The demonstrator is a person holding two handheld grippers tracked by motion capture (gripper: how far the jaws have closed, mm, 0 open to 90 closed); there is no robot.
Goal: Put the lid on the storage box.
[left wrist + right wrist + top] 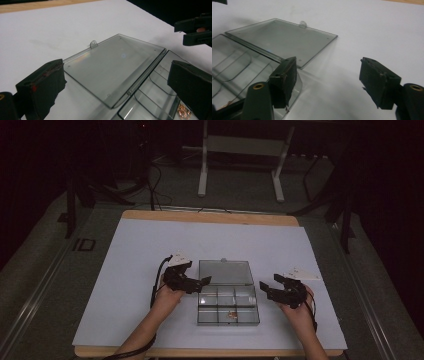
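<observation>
I have a clear plastic compartment box point(228, 305) sitting in the middle of the white table mat point(130, 270), close to my side. Its lid point(224, 272) is flipped all the way open and lies flat on the mat, on the far side of the box. The long side of the box runs left to right, from one of my hands to the other. The hinge runs the same way, between the lid and the tray.

My left gripper point(194, 282) is at the left end of the box, right by the corner where the lid meets the tray. Its jaws are spread wide and hold nothing. In the left gripper view the lid point(112, 67) lies flat between the two jaws, and some small copper rings point(183, 111) sit in one compartment (the one near my right-hand jaw there).

My right gripper point(272, 289) is just beside the right end of the box, near but not touching as far as I can see. Its jaws are wide open and empty too. In the right gripper view the tray corner is by one jaw, and the lid point(284, 41) lies ahead and to the side.

I think the left gripper is the nearer one to the lid. The little tab point(93, 44) on the lid's far edge points away from me, so to close the box I would have to reach past the tray to it.
</observation>
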